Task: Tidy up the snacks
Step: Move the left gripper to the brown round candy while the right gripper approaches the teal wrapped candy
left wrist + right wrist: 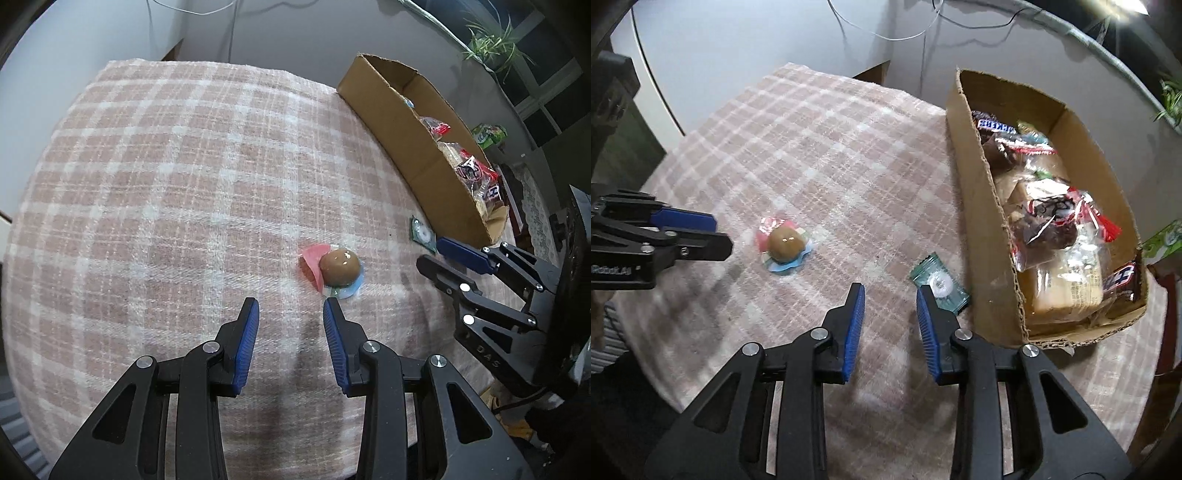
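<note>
Left gripper (290, 308) and right gripper (890, 293): jaws apart, empty. Jelly cup (338, 265) and mint packet (940, 283) lie on the desk (166, 184) near the snack box (982, 206).

Pink-beige tablecloth w/ white check pattern (166, 177). Round glossy brown candy (339, 266) on clear wrapper w/ pink, red & light-blue patches. Small teal-green packet w/ white ring print (940, 286). Plain tan corrugated cardboard box (982, 221); inside, dark brown bar wrapper w/ blue-white lettering (995, 127), plus clear bags w/ red-white trim. Both grippers (291, 308) (891, 295): black frames, blue ribbed pads, silver rivets.
</note>
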{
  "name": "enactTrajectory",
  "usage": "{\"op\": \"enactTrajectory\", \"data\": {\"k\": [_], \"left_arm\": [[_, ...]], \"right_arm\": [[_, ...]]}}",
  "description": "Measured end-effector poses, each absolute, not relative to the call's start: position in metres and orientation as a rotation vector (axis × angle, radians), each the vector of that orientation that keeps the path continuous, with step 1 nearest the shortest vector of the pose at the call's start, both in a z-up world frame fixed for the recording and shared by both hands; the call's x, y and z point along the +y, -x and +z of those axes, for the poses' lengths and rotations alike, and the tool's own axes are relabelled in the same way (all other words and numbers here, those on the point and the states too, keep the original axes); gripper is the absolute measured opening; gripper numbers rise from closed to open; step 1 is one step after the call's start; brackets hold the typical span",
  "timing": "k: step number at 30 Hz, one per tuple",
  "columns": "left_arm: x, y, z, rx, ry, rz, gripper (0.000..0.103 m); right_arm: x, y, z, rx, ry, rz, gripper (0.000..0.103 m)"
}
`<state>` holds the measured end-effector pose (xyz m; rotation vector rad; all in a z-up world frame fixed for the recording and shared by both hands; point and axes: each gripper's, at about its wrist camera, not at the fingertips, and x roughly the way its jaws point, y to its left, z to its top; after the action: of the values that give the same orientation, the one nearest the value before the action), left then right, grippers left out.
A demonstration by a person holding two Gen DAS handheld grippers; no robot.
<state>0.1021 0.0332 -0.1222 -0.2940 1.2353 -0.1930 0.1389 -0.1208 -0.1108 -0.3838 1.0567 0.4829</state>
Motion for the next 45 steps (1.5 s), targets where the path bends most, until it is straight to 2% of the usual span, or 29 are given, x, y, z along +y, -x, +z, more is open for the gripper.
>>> {"op": "enactTrajectory", "data": {"k": [7, 16, 17, 18, 20, 22, 25, 28, 35, 39, 45], "left_arm": [[0.037, -0.104, -0.123, 1.231, 0.293, -0.233, 0.034], [0.037, -0.105, -0.128, 1.249, 0.319, -0.250, 0.034], [0.037, -0.105, -0.128, 1.249, 0.321, -0.252, 0.034], [0.037, -0.105, -0.129, 1.249, 0.322, -0.254, 0.034], [0.036, -0.106, -0.129, 1.250, 0.324, -0.260, 0.035], [0.036, -0.107, -0.130, 1.249, 0.326, -0.265, 0.035], [0.037, -0.109, -0.132, 1.251, 0.328, -0.263, 0.035], [0.037, -0.110, -0.132, 1.252, 0.332, -0.265, 0.035], [0.035, -0.109, -0.134, 1.252, 0.327, -0.266, 0.034], [0.033, -0.108, -0.133, 1.251, 0.326, -0.273, 0.034], [0.035, -0.104, -0.133, 1.252, 0.330, -0.277, 0.034]], "right_arm": [[-0.110, -0.136, -0.112, 0.987, 0.411, 0.410, 0.031], [-0.104, -0.157, -0.127, 1.006, 0.380, 0.294, 0.031], [-0.104, -0.157, -0.127, 1.008, 0.377, 0.294, 0.036], [-0.099, -0.156, -0.129, 1.015, 0.386, 0.301, 0.048], [-0.091, -0.154, -0.134, 1.022, 0.426, 0.296, 0.059], [-0.092, -0.153, -0.134, 1.023, 0.409, 0.284, 0.063], [-0.105, -0.160, -0.134, 1.091, 0.292, 0.299, 0.062], [-0.111, -0.159, -0.134, 1.105, 0.291, 0.310, 0.063], [-0.124, -0.155, -0.129, 1.081, 0.217, 0.306, 0.061], [-0.112, -0.160, -0.130, 1.049, 0.278, 0.271, 0.061], [-0.116, -0.175, -0.135, 1.167, 0.194, 0.291, 0.061]]}}
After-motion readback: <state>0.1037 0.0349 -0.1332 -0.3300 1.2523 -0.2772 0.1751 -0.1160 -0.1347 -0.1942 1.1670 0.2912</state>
